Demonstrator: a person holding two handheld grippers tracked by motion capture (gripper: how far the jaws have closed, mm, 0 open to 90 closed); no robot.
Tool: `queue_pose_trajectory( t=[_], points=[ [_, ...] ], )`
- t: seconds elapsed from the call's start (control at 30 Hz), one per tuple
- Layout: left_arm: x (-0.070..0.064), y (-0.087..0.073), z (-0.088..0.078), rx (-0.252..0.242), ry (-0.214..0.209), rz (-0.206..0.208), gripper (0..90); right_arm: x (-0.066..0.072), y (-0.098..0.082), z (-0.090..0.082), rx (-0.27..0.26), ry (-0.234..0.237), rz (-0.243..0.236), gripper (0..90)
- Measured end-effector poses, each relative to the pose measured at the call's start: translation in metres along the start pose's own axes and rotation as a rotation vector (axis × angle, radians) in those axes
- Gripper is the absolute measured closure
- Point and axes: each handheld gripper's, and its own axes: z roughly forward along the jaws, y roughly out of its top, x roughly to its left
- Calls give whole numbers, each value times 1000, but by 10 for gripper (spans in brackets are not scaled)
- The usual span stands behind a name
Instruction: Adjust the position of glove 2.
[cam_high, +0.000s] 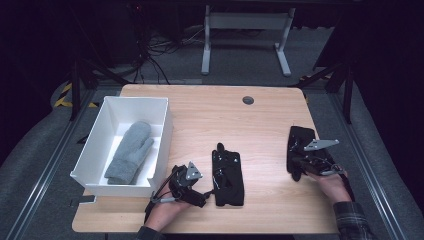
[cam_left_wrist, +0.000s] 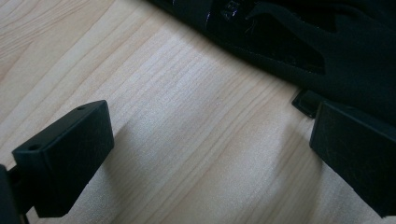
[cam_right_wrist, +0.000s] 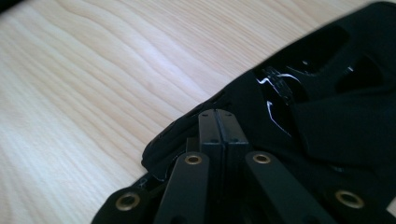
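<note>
Two black gloves lie on the wooden table. One black glove (cam_high: 227, 172) is in the middle, and my left gripper (cam_high: 206, 194) sits at its left edge near the table front. In the left gripper view that gripper (cam_left_wrist: 210, 149) is open, with bare wood between its jaws and the glove (cam_left_wrist: 327, 42) reaching the right jaw. The other black glove (cam_high: 300, 137) lies at the right, under my right gripper (cam_high: 299, 165). In the right gripper view the right gripper (cam_right_wrist: 217, 123) is shut, tips down on the glove (cam_right_wrist: 336, 107). Whether fabric is pinched is hidden.
A white box (cam_high: 165, 132) at the table's left holds a grey mitten (cam_high: 131, 150). A round cable hole (cam_high: 248, 100) sits near the far edge. Beyond the table stand a white desk frame (cam_high: 245, 22) and floor cables (cam_high: 155, 55).
</note>
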Motion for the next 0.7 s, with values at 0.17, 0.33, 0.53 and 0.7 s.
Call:
queue_pose_trajectory(
  t=[0.17, 0.33, 0.53, 0.7],
  points=[
    [0, 0, 0, 0, 0, 1, 1, 17, 10, 9, -5, 67, -35, 900],
    [0, 0, 0, 0, -1, -1, 1, 36, 20, 17, -7, 125, -74, 900],
    [0, 0, 0, 0, 0, 0, 1, 55, 31, 27, -11, 173, -114, 900],
    [0, 0, 0, 0, 1, 1, 1, 71, 40, 35, -11, 195, -148, 900]
  ],
)
